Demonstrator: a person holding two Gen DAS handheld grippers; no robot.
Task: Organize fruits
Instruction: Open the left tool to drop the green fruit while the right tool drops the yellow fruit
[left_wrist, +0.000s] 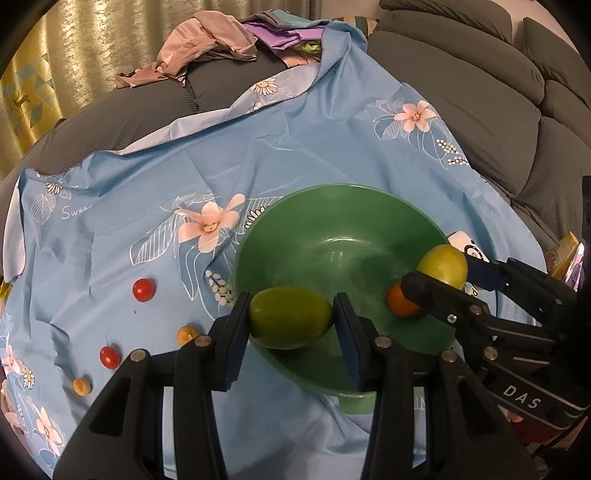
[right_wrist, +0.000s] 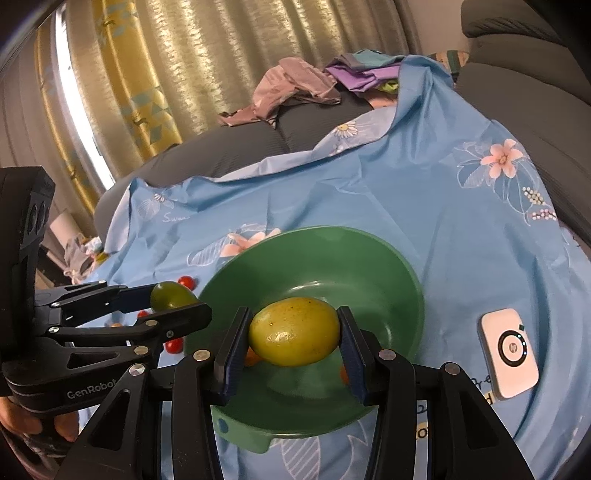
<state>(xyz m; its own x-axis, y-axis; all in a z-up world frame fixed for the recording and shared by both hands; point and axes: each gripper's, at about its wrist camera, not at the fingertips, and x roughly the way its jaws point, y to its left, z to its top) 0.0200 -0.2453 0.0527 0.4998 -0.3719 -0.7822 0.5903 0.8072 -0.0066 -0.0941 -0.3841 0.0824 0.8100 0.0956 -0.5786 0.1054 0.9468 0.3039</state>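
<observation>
A green bowl (left_wrist: 332, 229) (right_wrist: 295, 258) sits on a blue flowered cloth (left_wrist: 258, 147). My left gripper (left_wrist: 291, 321) is shut on a green lime (left_wrist: 290, 317) above the bowl's near left rim; the lime also shows in the right wrist view (right_wrist: 170, 295). My right gripper (right_wrist: 293, 338) is shut on a yellow-green lemon (right_wrist: 293, 332) over the bowl; the lemon shows in the left wrist view (left_wrist: 445, 264). A small orange fruit (left_wrist: 400, 302) lies in the bowl beneath the right gripper.
Two red cherry tomatoes (left_wrist: 143, 290) (left_wrist: 109, 357) and two small orange fruits (left_wrist: 186, 334) (left_wrist: 81, 386) lie on the cloth left of the bowl. A white device (right_wrist: 509, 352) lies right of the bowl. Clothes (left_wrist: 207, 44) are piled on the grey sofa (left_wrist: 480, 92) behind.
</observation>
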